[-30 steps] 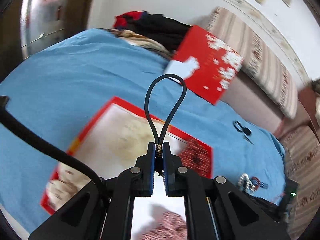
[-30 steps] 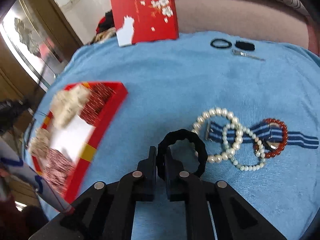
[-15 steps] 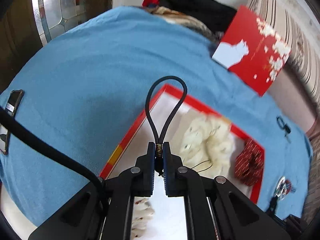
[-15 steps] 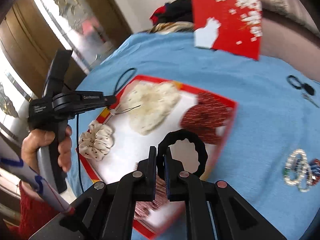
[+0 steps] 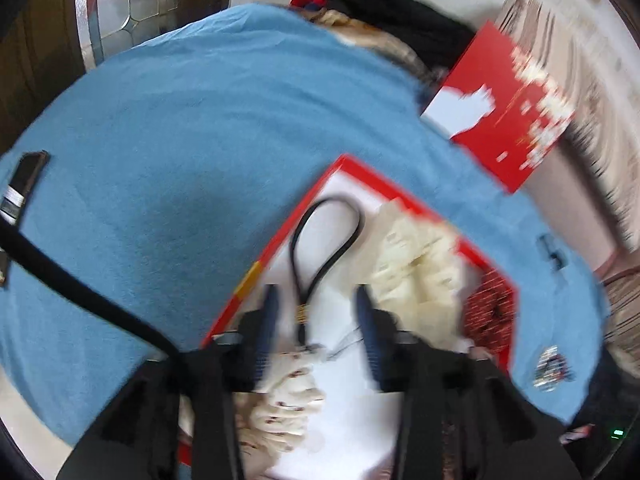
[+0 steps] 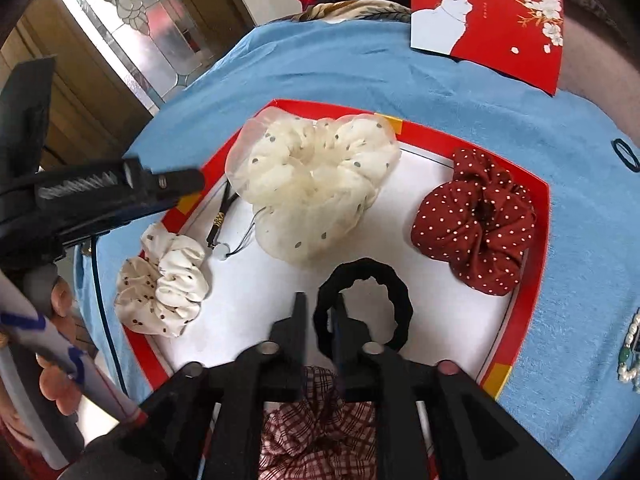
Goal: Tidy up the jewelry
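Note:
A red-rimmed tray [image 6: 536, 240] with a white floor lies on the blue cloth. My left gripper [image 5: 318, 300] hovers over its near-left corner, jaws opening. The black cord loop [image 5: 324, 232] with a gold bead lies loose on the tray floor between the fingers, touched by neither pad. In the right wrist view the same cord [image 6: 222, 216] rests beside the left gripper [image 6: 168, 184]. My right gripper [image 6: 319, 308] is low over the tray's front, jaws opening. The black hair tie [image 6: 394, 292] rests on the floor, looped around the right finger, unpinched.
In the tray lie a big cream dotted scrunchie [image 6: 312, 184], a red polka-dot one [image 6: 476, 220], a small cream one [image 6: 164, 280] and a plaid one [image 6: 320, 420]. A red cat card [image 6: 492, 12], pearl bracelets [image 6: 632, 352] and another hair tie [image 6: 626, 154] lie on the cloth.
Both grippers went from shut to parted. The left one let the cord drop into the tray. The right one carried the hair tie over the tray and loosened its hold.

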